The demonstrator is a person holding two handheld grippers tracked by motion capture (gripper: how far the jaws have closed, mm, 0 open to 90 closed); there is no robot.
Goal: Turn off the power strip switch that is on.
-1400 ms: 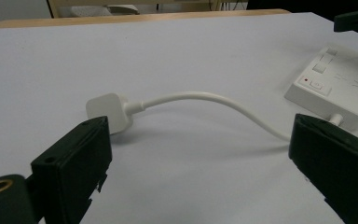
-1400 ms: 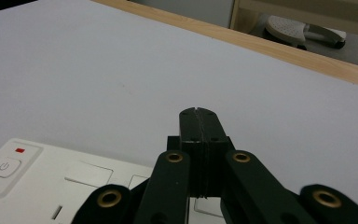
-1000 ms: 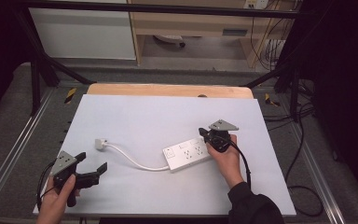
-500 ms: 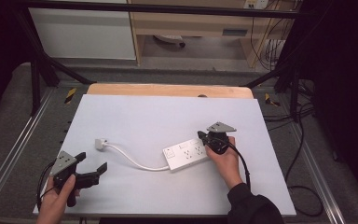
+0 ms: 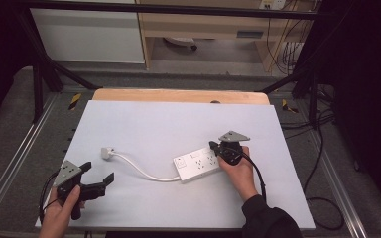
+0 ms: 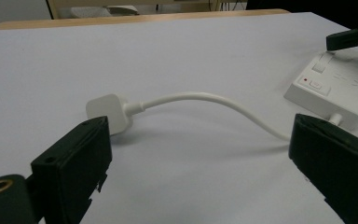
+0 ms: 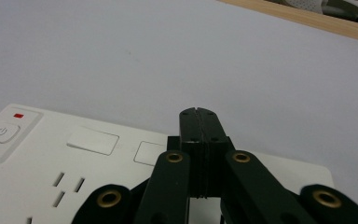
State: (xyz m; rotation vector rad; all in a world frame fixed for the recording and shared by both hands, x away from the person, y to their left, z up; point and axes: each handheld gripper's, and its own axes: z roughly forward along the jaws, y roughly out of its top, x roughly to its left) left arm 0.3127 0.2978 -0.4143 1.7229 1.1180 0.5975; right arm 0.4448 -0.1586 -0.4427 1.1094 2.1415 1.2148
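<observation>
A white power strip [image 5: 198, 163] lies right of the table's middle, its cable [image 5: 139, 170] curving left to a white plug [image 5: 107, 151]. My right gripper [image 5: 213, 146] is shut with nothing between its jaws, tips just over the strip's right end. In the right gripper view the shut jaws [image 7: 198, 114] sit above the strip [image 7: 51, 158], right of its power button [image 7: 2, 131]. My left gripper [image 5: 99, 178] is open at the near left, apart from the plug. The left gripper view shows the plug [image 6: 107, 109] and cable [image 6: 205, 99] beyond its wide jaws [image 6: 200, 154].
The white table top [image 5: 178, 119] ends in a wooden strip [image 5: 178, 95] at the far side. Metal frame rails [image 5: 15, 158] run along both sides, and loose cables [image 5: 317, 198] lie on the floor to the right.
My right gripper has sunk slightly toward the strip's right end. The left gripper, strip and plug have hardly moved.
</observation>
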